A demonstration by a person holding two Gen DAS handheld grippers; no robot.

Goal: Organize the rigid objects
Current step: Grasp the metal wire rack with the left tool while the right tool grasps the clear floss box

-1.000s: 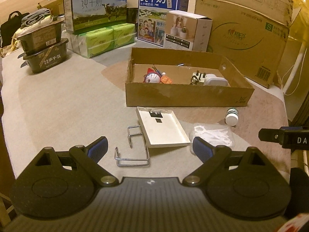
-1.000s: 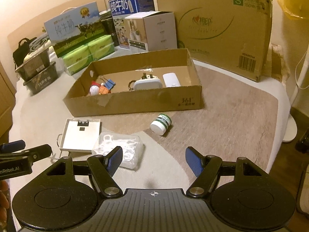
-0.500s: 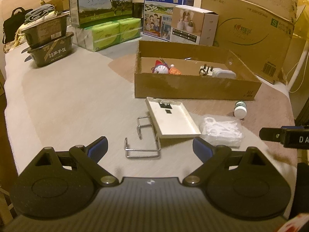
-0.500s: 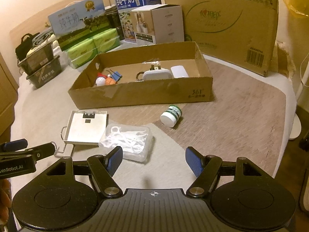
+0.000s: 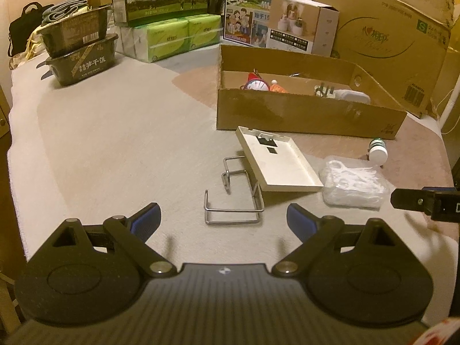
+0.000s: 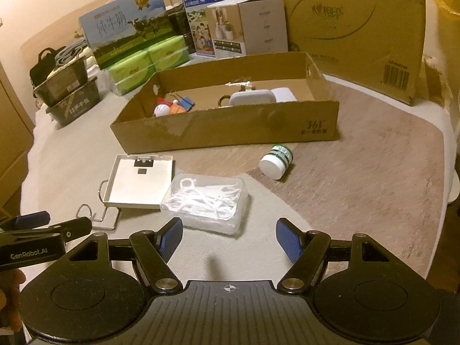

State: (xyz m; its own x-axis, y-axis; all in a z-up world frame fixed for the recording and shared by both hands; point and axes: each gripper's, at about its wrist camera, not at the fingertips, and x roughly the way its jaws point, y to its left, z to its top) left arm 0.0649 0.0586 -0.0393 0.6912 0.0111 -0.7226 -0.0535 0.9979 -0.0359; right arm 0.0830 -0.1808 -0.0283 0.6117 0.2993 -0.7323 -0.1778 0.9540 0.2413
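The clear plastic box of white floss picks (image 6: 205, 202) lies on the beige cloth just ahead of my right gripper (image 6: 229, 237), fingers spread, empty, angled downward. My left gripper (image 5: 222, 220), likewise spread, tilts toward the bent wire rack (image 5: 233, 198).

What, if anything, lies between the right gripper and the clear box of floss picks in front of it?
Nothing visible. The right gripper stands open with only bare cloth between its pads and the floss pick box. The white tray touches the box's far left side, not the approach side.
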